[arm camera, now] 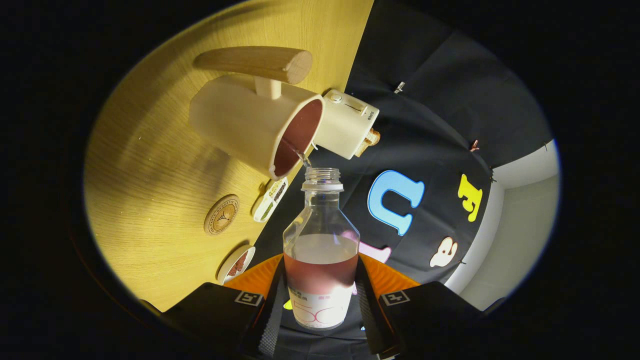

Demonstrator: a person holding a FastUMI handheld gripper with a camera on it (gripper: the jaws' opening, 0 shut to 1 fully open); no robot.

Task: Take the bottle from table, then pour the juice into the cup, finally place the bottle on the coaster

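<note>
My gripper is shut on a clear plastic bottle, both fingers pressing on its labelled lower part. The bottle is uncapped, tipped over, and holds reddish juice in its lower half. Its open neck sits just at the rim of a cream cup with a wooden handle that stands on the wooden table. A thin stream runs from the neck into the cup, whose inside shows reddish juice. A round wooden coaster lies on the table beside the cup, nearer to my fingers.
A white boxy appliance stands right behind the cup. A small white packet lies near the table's edge beside the coaster, and a small white dish sits closer to my fingers. The table's edge runs just under the bottle.
</note>
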